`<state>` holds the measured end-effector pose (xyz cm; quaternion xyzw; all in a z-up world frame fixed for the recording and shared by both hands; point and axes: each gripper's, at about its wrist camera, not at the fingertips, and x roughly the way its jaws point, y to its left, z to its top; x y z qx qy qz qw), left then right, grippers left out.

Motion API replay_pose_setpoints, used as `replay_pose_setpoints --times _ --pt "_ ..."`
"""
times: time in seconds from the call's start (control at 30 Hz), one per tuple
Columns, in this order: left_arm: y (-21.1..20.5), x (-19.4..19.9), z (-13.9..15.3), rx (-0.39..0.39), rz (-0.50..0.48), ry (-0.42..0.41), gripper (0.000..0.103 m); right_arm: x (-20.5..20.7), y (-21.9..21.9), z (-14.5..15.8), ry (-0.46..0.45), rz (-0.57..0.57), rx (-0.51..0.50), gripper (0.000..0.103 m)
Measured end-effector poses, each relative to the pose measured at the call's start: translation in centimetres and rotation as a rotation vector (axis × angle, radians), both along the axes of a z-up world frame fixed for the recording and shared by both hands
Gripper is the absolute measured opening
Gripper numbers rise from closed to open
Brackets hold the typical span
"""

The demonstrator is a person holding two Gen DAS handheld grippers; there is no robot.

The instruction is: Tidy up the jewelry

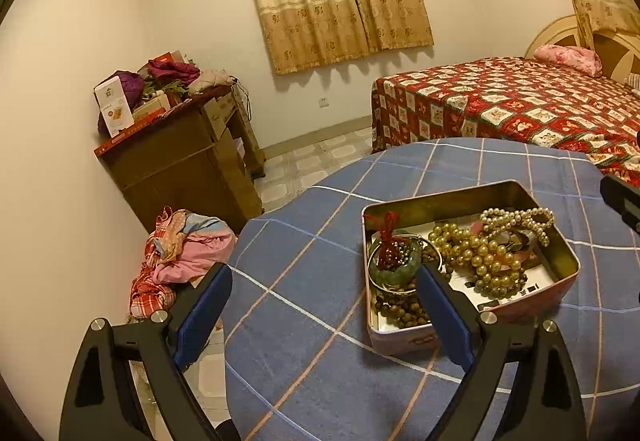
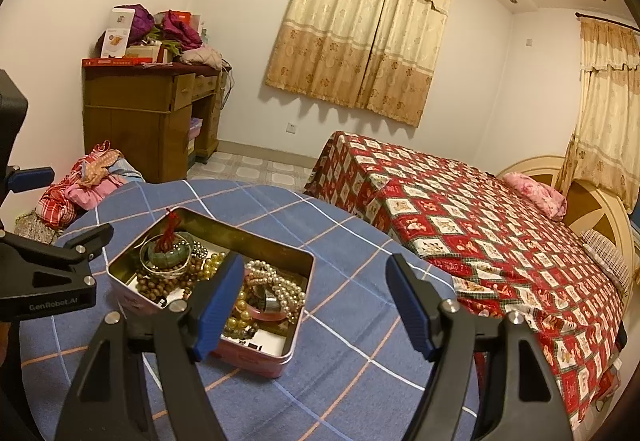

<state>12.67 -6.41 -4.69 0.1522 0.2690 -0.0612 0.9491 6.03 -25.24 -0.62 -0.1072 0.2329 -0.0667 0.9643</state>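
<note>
An open pink tin box [image 1: 568,261] [image 2: 280,355] sits on a round table with a blue checked cloth [image 1: 304,281] [image 2: 360,321]. It holds a white pearl strand [image 1: 516,219] [image 2: 280,287], gold bead strands [image 1: 476,257], brown wooden beads [image 1: 400,311] [image 2: 160,283], a green bangle [image 1: 394,267] [image 2: 170,257] and a red tassel [image 1: 386,237]. My left gripper [image 1: 324,297] is open and empty, left of and above the box. My right gripper [image 2: 314,289] is open and empty, over the box's right side.
A bed with a red patterned cover [image 1: 520,101] [image 2: 480,225] stands to the right. A wooden desk piled with boxes and clothes [image 1: 180,145] [image 2: 148,109] stands at the left wall. A heap of clothes [image 1: 180,253] [image 2: 88,181] lies on the floor by the table.
</note>
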Motion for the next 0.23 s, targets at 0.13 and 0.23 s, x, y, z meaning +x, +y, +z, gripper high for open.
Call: replay_pose_setpoints --times 0.13,0.23 --pt "0.0 -0.05 -0.06 0.011 0.005 -0.019 0.093 0.04 -0.22 -0.19 0.003 -0.004 -0.005 0.075" --pt "-0.18 -0.18 0.12 0.004 -0.009 -0.021 0.093 0.36 -0.79 -0.44 0.008 -0.013 -0.002 0.075"
